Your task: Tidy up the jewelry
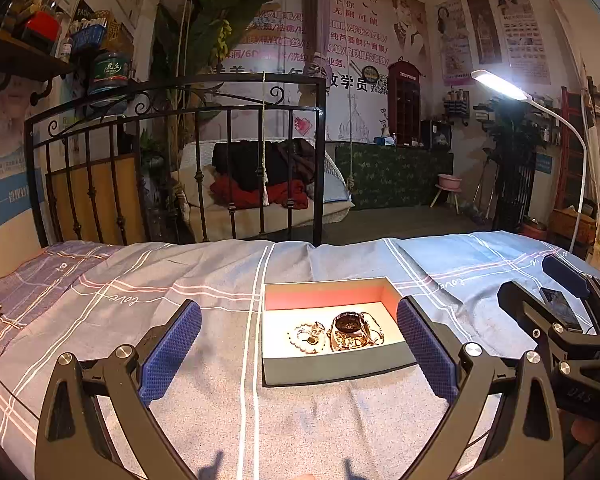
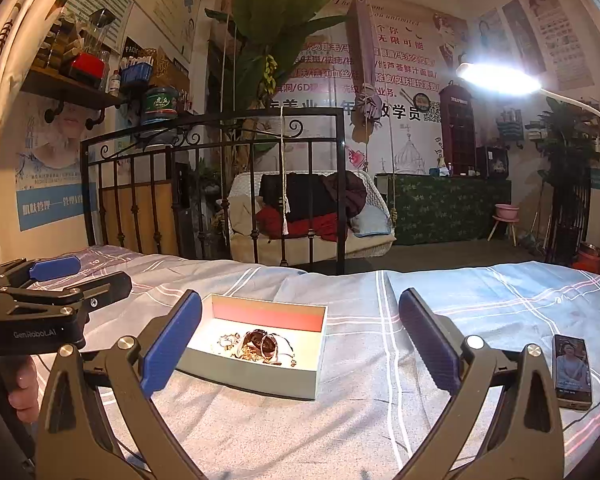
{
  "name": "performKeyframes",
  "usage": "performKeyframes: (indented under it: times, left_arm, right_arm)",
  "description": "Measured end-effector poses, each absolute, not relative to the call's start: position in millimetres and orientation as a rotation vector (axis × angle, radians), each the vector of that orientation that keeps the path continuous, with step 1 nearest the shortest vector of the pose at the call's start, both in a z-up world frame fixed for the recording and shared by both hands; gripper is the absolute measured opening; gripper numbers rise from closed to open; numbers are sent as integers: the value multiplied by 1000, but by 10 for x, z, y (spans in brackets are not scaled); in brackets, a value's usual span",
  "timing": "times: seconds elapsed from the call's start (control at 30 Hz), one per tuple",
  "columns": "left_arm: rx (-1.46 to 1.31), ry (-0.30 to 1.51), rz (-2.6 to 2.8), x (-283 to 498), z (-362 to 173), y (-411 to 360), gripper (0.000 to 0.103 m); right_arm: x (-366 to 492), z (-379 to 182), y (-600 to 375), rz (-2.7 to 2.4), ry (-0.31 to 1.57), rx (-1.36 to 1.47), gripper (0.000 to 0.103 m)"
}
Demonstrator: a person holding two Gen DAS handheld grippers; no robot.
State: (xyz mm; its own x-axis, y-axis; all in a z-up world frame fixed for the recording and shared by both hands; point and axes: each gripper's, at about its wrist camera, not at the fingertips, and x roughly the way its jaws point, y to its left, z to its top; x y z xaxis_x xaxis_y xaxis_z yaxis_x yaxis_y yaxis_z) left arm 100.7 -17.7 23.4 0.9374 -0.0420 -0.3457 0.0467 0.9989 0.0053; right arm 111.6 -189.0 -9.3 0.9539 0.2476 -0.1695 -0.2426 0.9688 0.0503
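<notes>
Basically both grippers, left gripper (image 1: 299, 354) and right gripper (image 2: 300, 346), sit released and empty, jewelry (image 1: 336, 333) piled in the box (image 1: 332, 370) dead ahead, nearer the left, box's long axis crosswise.

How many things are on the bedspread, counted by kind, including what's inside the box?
Open box: 1
Wristwatch in the box: 1
Beaded bracelet in the box: 1
Smartphone on the bedspread: 1
Total: 4; smaller tangled chains around the watch cannot be counted.
</notes>
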Motion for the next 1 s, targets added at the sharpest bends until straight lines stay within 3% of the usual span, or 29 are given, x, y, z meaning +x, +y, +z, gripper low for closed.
performKeyframes:
  times: [1.0]
  left_arm:
    - [43,340,-18,961,244,-192,96]
  right_arm:
    - [1110,-139,-1840,265,182,23,97]
